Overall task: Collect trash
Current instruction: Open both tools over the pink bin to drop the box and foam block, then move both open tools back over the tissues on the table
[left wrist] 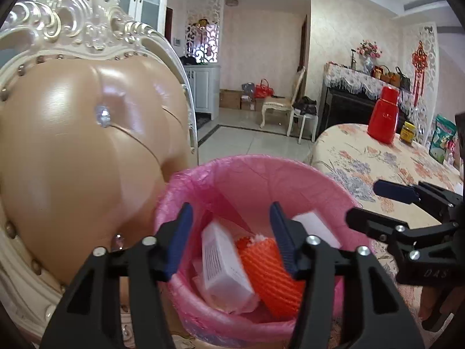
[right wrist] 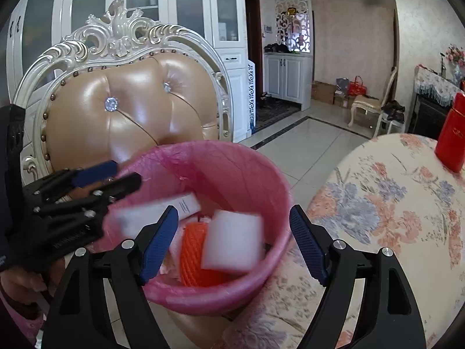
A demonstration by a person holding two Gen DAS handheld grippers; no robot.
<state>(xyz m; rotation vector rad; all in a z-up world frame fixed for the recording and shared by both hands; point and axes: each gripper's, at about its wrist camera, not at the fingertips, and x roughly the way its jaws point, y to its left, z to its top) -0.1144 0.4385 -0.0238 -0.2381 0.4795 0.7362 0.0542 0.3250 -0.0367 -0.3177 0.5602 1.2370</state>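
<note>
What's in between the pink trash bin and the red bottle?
Only flowery tablecloth lies between the pink bin and the red bottle, seen in the right wrist view.

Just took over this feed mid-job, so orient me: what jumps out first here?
A pink-lined round trash bin fills the foreground, holding an orange foam net, a white foam block and a white carton. Both tongs, left and right, hover open above it, with a tan tufted chair behind.

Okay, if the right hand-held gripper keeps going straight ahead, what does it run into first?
Probably the white foam block in the pink bin, lying straight ahead of the open right hand-held gripper; depth is hard to judge.
</note>
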